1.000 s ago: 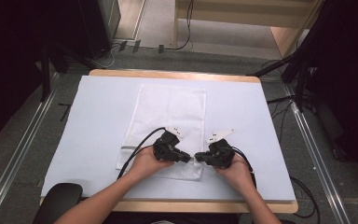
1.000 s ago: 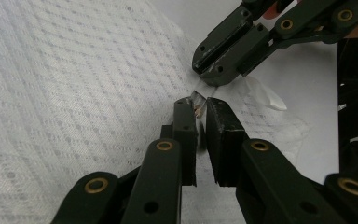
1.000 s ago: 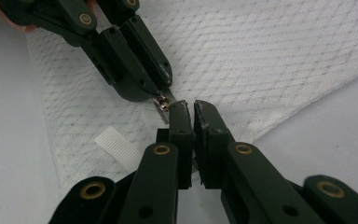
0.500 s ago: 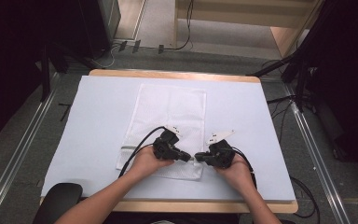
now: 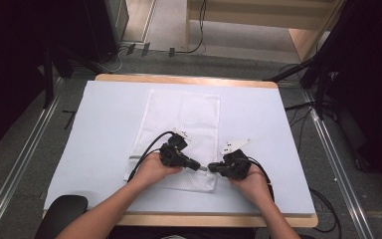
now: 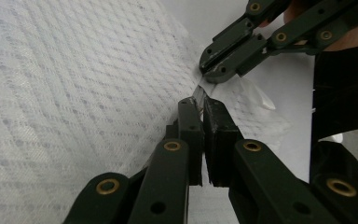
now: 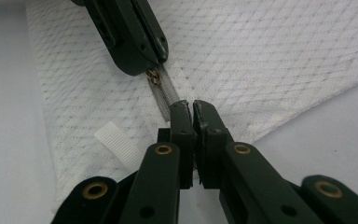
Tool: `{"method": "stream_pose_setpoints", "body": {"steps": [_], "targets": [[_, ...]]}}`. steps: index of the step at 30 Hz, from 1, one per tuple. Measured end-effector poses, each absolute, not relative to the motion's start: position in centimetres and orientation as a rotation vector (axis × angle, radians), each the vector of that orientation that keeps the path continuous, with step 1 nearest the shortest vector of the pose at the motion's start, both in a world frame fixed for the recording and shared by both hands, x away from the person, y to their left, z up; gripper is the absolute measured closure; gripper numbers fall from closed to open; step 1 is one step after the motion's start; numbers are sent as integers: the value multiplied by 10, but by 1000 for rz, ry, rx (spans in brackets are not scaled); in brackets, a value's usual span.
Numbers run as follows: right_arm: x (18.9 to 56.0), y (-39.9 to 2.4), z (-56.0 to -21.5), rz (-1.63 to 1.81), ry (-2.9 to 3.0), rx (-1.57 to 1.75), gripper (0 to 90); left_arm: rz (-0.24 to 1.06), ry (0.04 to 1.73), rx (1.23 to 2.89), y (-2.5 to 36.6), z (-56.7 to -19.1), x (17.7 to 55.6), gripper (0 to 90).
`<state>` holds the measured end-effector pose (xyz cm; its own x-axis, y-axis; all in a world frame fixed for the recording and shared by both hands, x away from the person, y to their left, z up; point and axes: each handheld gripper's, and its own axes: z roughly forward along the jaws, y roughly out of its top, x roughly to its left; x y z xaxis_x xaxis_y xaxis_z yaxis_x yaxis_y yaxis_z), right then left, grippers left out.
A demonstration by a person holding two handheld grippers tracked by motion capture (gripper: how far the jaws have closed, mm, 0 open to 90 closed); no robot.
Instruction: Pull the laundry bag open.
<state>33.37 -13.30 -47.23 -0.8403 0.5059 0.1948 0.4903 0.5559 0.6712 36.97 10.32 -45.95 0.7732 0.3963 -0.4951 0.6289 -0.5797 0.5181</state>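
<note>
Looking down at a white mesh bag [image 5: 184, 114] spread flat on the desk [image 5: 104, 114], roughly mid-desk, with its long side running from the far edge toward the near edge. Worth checking the bag's near right corner, not far from the desk's near edge: both claws meeting there almost tip to tip, each held in a hand coming in from the near edge.

Left claw [image 5: 199, 167] first. Squeezed down to basically nothing and clamped on the zipper pull [image 7: 154, 76]. Easy to confirm in the left gripper view, looking along that claw [image 6: 201, 105]: pads pressed together with only a sliver of silvery metal poking out at the tips. Same story seen from the right gripper view, with the little brass-coloured pull nipped right at the end of those black jaws.

Right claw [image 5: 210, 170] next. Closed just as tight, biting the zipper [image 7: 163, 95] itself, only a short stretch of teeth away from the pull. Looks like a pinch on the bag's edge too, right at that corner, seen along the claw [image 7: 190, 108].

Also spotted a small ribbed white tab [image 7: 119, 144] lying on the mesh just beside the right claw.
</note>
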Motion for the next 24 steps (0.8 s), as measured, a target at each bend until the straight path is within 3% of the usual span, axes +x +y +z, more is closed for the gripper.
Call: {"method": "stream_pose_setpoints", "body": {"steps": [24], "targets": [[334, -133, -472, 1180, 2752, 890, 880, -406, 770, 2311, 133, -441, 371, 878]]}}
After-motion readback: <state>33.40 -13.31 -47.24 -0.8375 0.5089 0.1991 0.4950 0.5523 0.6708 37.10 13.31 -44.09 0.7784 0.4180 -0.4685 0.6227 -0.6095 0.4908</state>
